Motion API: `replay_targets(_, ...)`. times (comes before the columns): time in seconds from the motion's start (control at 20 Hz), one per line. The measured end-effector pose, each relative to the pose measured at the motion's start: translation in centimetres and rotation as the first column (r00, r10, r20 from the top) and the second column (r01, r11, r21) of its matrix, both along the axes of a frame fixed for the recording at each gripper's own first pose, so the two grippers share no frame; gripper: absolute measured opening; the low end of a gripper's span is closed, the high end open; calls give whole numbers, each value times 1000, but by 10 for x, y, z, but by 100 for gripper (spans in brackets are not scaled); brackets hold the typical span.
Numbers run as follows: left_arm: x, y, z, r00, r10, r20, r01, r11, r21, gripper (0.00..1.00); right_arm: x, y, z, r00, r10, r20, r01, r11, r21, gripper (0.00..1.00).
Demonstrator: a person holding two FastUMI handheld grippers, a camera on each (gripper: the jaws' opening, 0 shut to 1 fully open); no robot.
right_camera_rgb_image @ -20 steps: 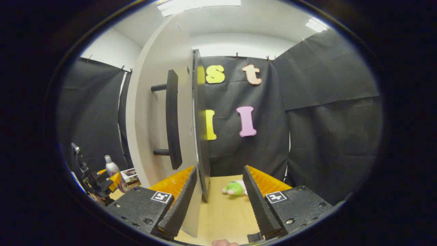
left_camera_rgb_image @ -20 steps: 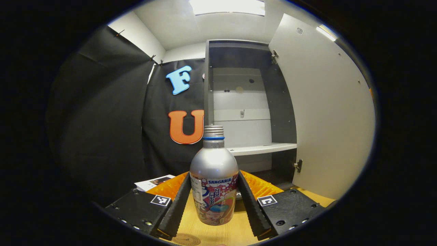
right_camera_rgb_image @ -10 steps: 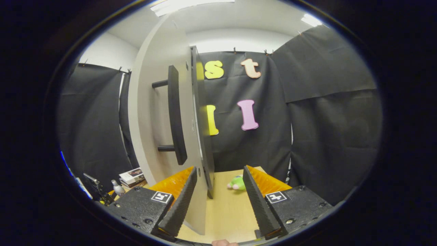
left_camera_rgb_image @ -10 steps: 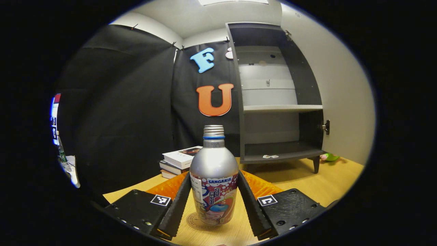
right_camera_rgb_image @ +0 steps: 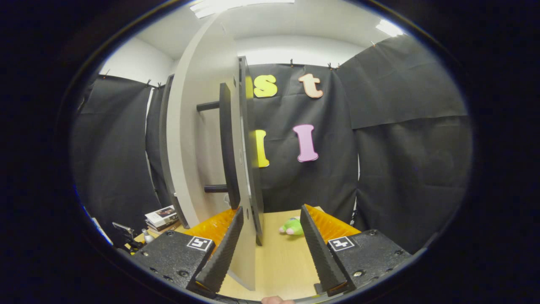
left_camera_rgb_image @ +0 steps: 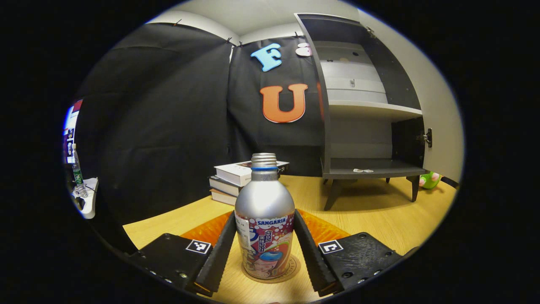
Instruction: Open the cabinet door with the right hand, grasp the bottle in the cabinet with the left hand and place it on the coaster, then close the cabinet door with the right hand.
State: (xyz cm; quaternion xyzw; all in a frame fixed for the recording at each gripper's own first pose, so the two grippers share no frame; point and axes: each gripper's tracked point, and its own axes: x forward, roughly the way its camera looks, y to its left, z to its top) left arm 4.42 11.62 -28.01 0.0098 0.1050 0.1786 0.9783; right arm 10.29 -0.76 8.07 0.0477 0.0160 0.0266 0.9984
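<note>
A silver bottle (left_camera_rgb_image: 264, 202) with a picture label stands upright between the fingers of my left gripper (left_camera_rgb_image: 264, 214), which is shut on its lower body. Its base sits over a round brown coaster (left_camera_rgb_image: 293, 269) on the wooden table; whether they touch I cannot tell. The grey cabinet (left_camera_rgb_image: 367, 110) stands open beyond to the right, its shelves bare. In the right gripper view, my right gripper (right_camera_rgb_image: 271, 210) is open with the edge of the pale cabinet door (right_camera_rgb_image: 202, 126) between its fingers, close to the left one. The door's black bar handle (right_camera_rgb_image: 228, 143) is above. The bottle (right_camera_rgb_image: 146, 236) shows small at far left.
A stack of books (left_camera_rgb_image: 236, 179) lies on the table (left_camera_rgb_image: 379, 219) behind the bottle, left of the cabinet. A green plush toy (right_camera_rgb_image: 292, 226) sits by the cabinet's right side, ahead of the right gripper. Black cloth walls enclose the booth.
My left gripper has drawn back from the cabinet and come down with the bottle, which now stands over the coaster. The right gripper has shifted slightly along the door's edge.
</note>
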Motion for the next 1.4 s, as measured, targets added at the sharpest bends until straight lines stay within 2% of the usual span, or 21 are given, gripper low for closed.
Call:
replay_targets(0.3,3,5,0,1000,5,29,-6,1000,10,77,1,4,1,1000,-2,1,2,1000,0,86)
replay_targets(0.75,-7,-2,-5,1000,-8,12,8,1000,18,80,3,5,2,1000,-2,4,2,1000,2,85)
replay_targets(0.8,-8,-2,-4,1000,-10,12,10,1000,12,90,3,5,3,1000,-4,4,4,1000,0,85)
replay_targets(0.85,-9,-3,-5,1000,-12,11,12,1000,7,90,3,5,3,1000,-5,4,5,1000,-3,85)
replay_targets(0.9,-9,-5,-6,1000,-24,12,24,1000,2,80,3,5,3,1000,-4,3,4,1000,-5,85)
replay_targets(0.95,-9,-4,-5,1000,-25,14,25,1000,4,84,3,5,2,1000,-4,1,4,1000,-5,85)
replay_targets(1.0,-9,-3,-4,999,-29,13,29,1000,6,99,4,5,3,1000,-3,1,3,1000,-6,85)
replay_targets(1.05,-9,-3,-4,999,-28,14,28,1000,10,95,4,5,2,1000,-3,1,3,1000,-8,85)
replay_targets(1.2,-11,-4,4,999,-29,23,29,1000,5,97,5,5,4,1000,-5,2,5,1000,-11,85)
replay_targets(1.4,-18,-1,48,996,-41,79,38,999,32,97,4,5,2,1000,-3,6,3,1000,-13,85)
